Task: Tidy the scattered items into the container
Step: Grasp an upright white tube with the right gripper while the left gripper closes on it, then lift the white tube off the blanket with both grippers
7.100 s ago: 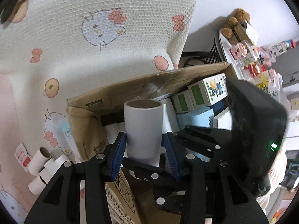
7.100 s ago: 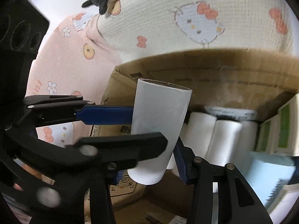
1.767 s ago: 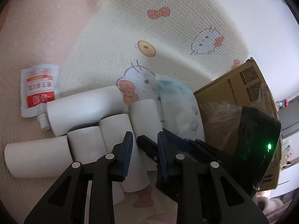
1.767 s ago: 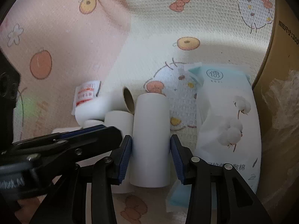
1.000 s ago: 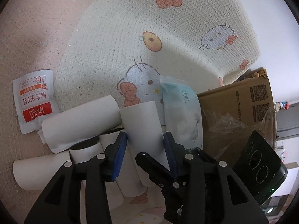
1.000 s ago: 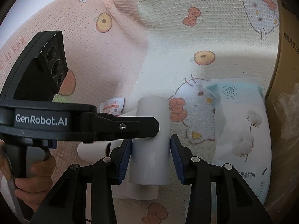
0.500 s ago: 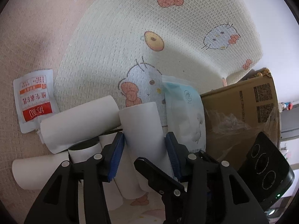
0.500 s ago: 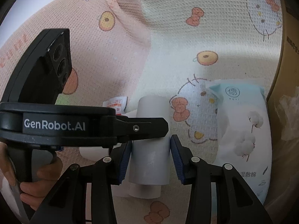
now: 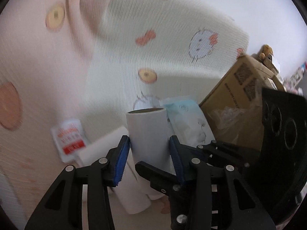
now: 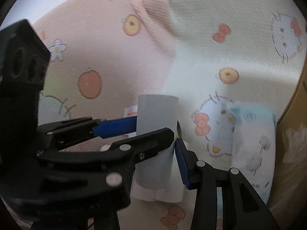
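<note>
Right, left wrist view first. Far left of the left gripper [image 9: 147,149], a white sachet [image 9: 70,140] with a red label lies flat on the cartoon-print blanket [image 9: 172,57]. The loose white rolls [image 9: 99,149] lie just beside it, running under the gripper's left finger. The paper roll [image 9: 147,134] stands between the blue pads with its brown core end pointing away from the gripper. Both pads [image 9: 121,153] touch its sides and the jaws are closing on it, at a medium width. A black finger of the other gripper crosses in front of the roll's lower end. Just right of the roll a pale blue tissue pack [image 9: 190,122] lies on the blanket. Right of that is the cardboard box [image 9: 236,99], its printed side facing this way, with crumpled clear film against it. This view is blurred.

In the right wrist view the left gripper's black body fills the left side. Its blue pad and one black finger reach across onto the same paper roll [image 10: 156,134]. The right gripper [image 10: 155,143] is clamped on that roll at a fairly narrow width. Its right pad [image 10: 182,163] is against the roll's side and its left finger is hidden behind the other gripper. More rolls [image 10: 159,193] lie below the held one. The tissue pack [image 10: 253,149] is to the right, and the box wall [image 10: 295,134] is at the far right edge. The paper roll is outside the box, well left of it.
</note>
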The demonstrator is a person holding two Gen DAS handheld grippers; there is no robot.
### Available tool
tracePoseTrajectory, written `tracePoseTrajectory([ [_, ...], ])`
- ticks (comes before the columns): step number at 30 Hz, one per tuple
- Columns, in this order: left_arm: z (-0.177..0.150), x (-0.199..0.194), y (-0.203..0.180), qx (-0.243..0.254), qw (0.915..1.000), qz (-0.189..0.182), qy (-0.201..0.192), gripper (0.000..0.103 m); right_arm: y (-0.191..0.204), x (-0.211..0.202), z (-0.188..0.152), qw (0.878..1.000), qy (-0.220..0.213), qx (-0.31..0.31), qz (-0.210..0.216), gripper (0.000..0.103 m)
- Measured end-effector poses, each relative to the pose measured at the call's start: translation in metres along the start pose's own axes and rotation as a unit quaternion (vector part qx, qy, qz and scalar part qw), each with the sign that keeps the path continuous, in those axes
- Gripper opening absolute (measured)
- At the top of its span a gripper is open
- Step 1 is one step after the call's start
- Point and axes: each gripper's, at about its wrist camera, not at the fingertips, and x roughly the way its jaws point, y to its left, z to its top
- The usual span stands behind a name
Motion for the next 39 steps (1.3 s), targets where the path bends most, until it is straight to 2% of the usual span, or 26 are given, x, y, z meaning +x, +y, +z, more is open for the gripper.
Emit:
tracePoseTrajectory([
  [3, 0.003, -0.015, 0.003, 0.001, 0.9998, 0.003, -0.020, 0.046, 0.013, -0.007, 0.007, 0.999, -0.012, -0.032, -0.004, 0.040],
  [7, 0.011, -0.031, 0.005, 0.001, 0.9994, 0.005, -0.035, 0.046, 0.018, -0.015, 0.016, 0.999, -0.023, -0.037, 0.011, 0.040],
  [18, 0.032, -0.071, -0.023, 0.056, 0.9950, 0.030, -0.076, 0.046, 0.035, -0.045, 0.034, 0.994, -0.069, -0.085, 0.003, 0.040],
  [25, 0.045, -0.081, -0.029, 0.039, 0.9962, 0.013, -0.077, 0.046, 0.036, -0.062, 0.045, 0.993, -0.076, -0.090, 0.005, 0.040],
  [31, 0.055, -0.099, -0.048, 0.056, 0.9927, 0.030, -0.103, 0.046, 0.044, -0.083, 0.057, 0.990, -0.092, -0.108, -0.004, 0.040],
  [39, 0.075, -0.114, -0.079, 0.085, 0.9881, 0.034, -0.124, 0.046, 0.032, -0.117, 0.067, 0.987, -0.126, -0.097, 0.003, 0.040],
])
